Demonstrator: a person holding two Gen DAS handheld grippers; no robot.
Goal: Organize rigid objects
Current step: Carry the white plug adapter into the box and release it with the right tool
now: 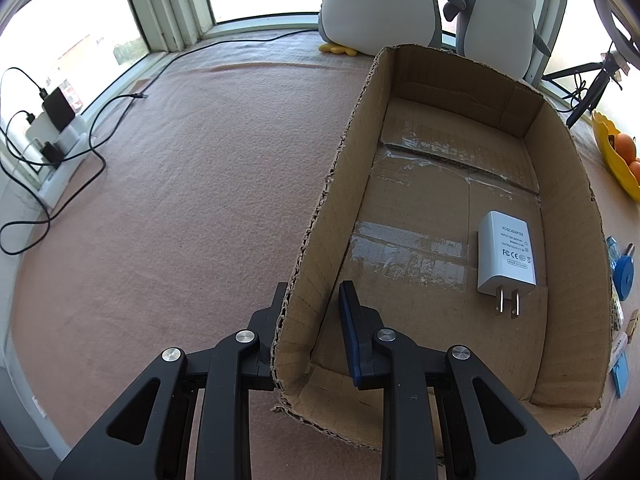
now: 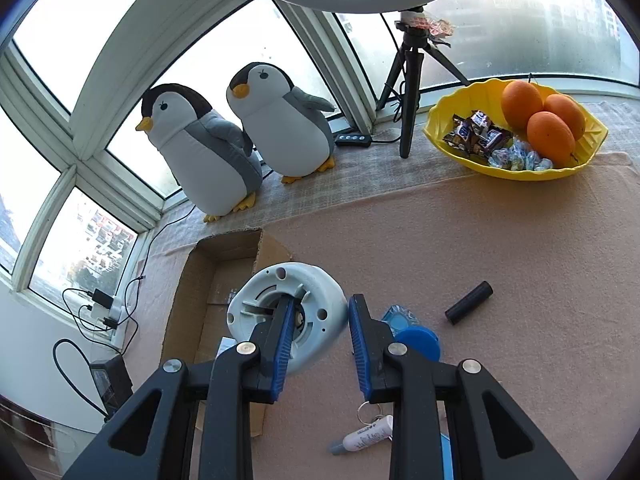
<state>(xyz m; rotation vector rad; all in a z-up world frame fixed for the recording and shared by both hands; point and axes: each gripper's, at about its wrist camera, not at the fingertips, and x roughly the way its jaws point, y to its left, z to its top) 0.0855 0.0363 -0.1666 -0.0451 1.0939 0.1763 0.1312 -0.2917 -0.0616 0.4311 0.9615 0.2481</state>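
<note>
An open cardboard box (image 1: 568,200) lies on the pink cloth with a white plug adapter (image 1: 506,254) on its floor. My left gripper (image 1: 314,304) is shut on the box's near left wall, one finger outside and one inside. In the right wrist view the box (image 2: 188,280) is at the lower left. My right gripper (image 2: 320,304) is shut on a round pale plastic base (image 2: 320,280), held above the cloth by the box's edge. One finger sits in the base's hollow, the other outside its rim.
A black cylinder (image 2: 469,302), a blue round lid (image 2: 420,342), a clear blue packet (image 2: 398,318) and a small white tube (image 2: 362,438) lie on the cloth. A yellow bowl (image 2: 520,174) of oranges and sweets, a tripod (image 2: 408,92) and two plush penguins (image 2: 208,152) stand at the back.
</note>
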